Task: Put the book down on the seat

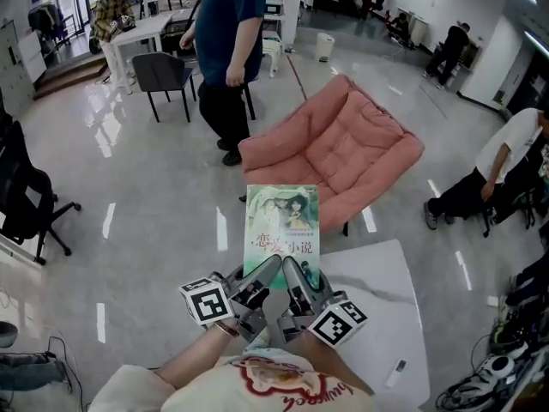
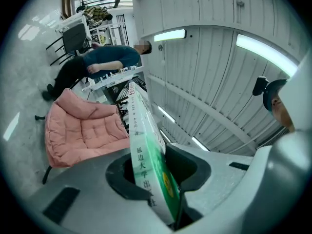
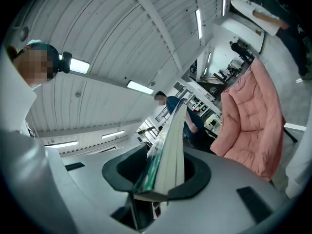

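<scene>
A green-covered book [image 1: 281, 221] is held flat above the floor, its far edge toward the pink cushioned seat [image 1: 343, 148]. My left gripper [image 1: 268, 275] is shut on the book's near edge at the left, my right gripper [image 1: 294, 273] is shut on it just to the right. In the left gripper view the book's spine [image 2: 146, 165] stands between the jaws, with the pink seat [image 2: 80, 130] beyond it at the left. The right gripper view has the book's page edge [image 3: 168, 152] clamped between the jaws, and the seat [image 3: 253, 121] at the right.
A person in a dark blue top [image 1: 225, 50] stands just behind the seat's left side. A white table [image 1: 386, 307] lies under my right arm. A dark chair [image 1: 163, 75] and a black office chair [image 1: 26, 196] stand to the left. Another person [image 1: 489, 170] bends at the right.
</scene>
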`<state>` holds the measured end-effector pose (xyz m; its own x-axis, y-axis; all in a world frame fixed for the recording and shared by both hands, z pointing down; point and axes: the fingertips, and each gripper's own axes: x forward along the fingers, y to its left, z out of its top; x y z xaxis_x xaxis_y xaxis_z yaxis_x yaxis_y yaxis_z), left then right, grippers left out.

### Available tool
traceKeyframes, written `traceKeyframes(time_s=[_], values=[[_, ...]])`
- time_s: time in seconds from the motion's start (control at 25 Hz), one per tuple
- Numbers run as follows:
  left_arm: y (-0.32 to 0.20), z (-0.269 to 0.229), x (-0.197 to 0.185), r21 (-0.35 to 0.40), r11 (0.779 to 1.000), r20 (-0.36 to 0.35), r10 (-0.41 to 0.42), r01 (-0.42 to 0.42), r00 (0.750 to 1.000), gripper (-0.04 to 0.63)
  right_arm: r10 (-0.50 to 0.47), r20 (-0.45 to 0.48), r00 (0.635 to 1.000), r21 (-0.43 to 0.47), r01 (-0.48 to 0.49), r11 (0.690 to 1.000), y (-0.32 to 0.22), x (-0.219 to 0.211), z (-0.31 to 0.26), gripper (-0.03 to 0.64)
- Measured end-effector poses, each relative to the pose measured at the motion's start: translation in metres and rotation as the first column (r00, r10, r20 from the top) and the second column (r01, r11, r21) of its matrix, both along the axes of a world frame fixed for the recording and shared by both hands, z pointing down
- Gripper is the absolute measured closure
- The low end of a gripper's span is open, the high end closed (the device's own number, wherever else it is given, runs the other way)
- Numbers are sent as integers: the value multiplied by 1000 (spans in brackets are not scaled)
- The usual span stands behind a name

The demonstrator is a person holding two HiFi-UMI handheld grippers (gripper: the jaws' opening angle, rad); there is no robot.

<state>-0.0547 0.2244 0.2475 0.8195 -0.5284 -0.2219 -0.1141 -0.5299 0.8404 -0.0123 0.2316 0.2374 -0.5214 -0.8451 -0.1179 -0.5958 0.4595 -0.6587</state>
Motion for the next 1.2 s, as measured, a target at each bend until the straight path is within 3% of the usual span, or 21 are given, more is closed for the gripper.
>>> traceKeyframes(time_s=[0.6, 0.92, 1.2], values=[[-77, 6, 37, -35, 999, 7, -2, 2, 1000, 495, 2, 24, 1000, -23, -2, 1000, -77, 38, 6, 489], [-100, 14, 33, -43, 999, 17, -25, 25, 1000, 495, -17, 32, 999, -28, 18, 999, -101, 34, 13, 489], [-158, 24, 35, -40, 999, 8, -23, 23, 1000, 495, -12, 27, 1000, -25, 13, 1000, -159, 36, 24, 489]])
